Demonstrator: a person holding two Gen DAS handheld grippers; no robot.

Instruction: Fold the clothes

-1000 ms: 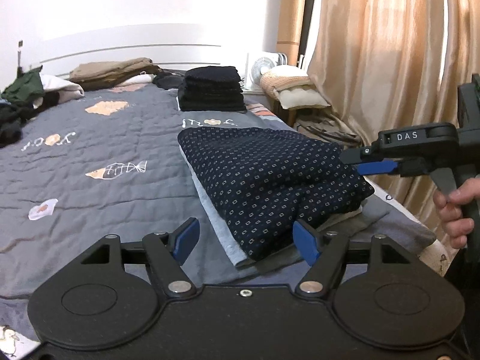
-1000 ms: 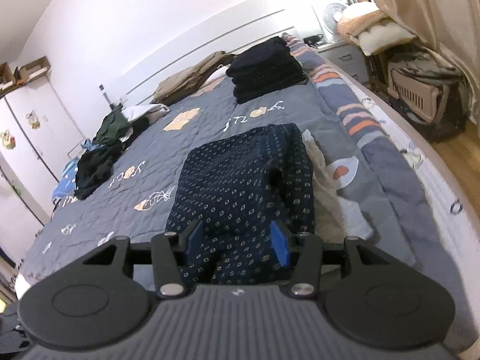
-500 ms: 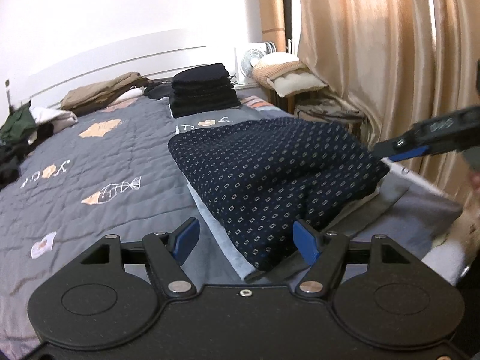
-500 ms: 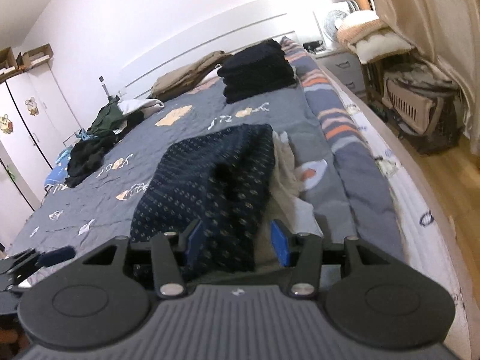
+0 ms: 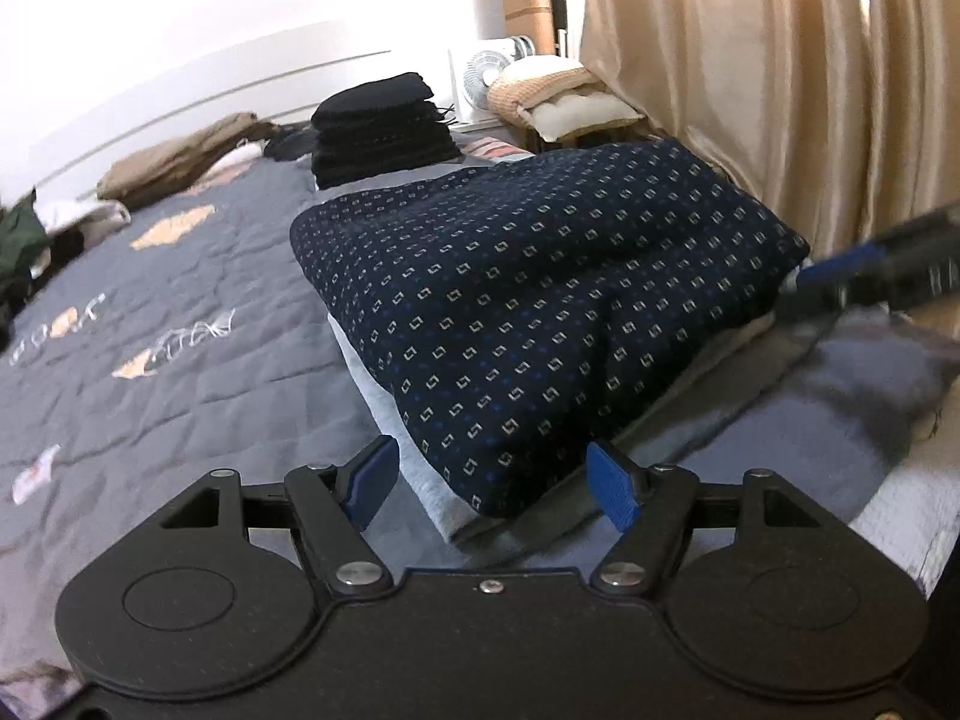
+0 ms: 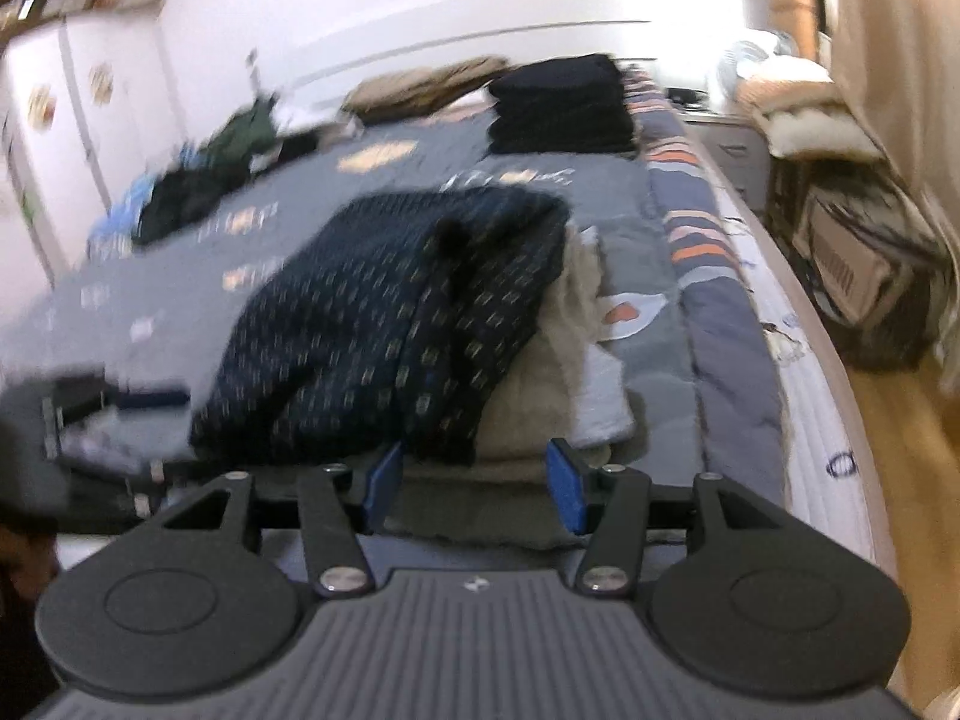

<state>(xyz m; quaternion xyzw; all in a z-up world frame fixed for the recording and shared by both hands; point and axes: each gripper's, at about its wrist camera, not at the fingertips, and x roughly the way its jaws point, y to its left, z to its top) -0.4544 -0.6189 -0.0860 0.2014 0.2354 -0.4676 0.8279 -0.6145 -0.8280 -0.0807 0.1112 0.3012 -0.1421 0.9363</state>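
Both grippers have come down lower and closer to the folded clothes since the earlier pictures, and the pile now fills more of each view. The right gripper's jaws have just opened a little wider, with the near edge of the pile showing in the gap between them.

The left gripper (image 5: pixel 491 483) sits at the bottom middle of its view. Its two blue pads are apart and touch nothing. The near corner of the dark blue dotted garment (image 5: pixel 528 312) shows between them, a bit beyond the tips. This garment is folded and lies on top of a light grey piece (image 5: pixel 384 384). Both rest on the grey quilt (image 5: pixel 150 330) of the bed.

The right gripper (image 6: pixel 474 480) is at the bottom middle of its own view. Its pads are apart too, and I cannot see them pressing on any cloth. Just past them is the same dotted garment (image 6: pixel 384 324), with a cream piece (image 6: pixel 540 384) under it on the right. This picture is blurry.

In the left view the right gripper (image 5: pixel 870 264) pokes in from the right edge, beside the pile.

A stack of black clothes (image 5: pixel 378 132) sits far back, near the top middle.
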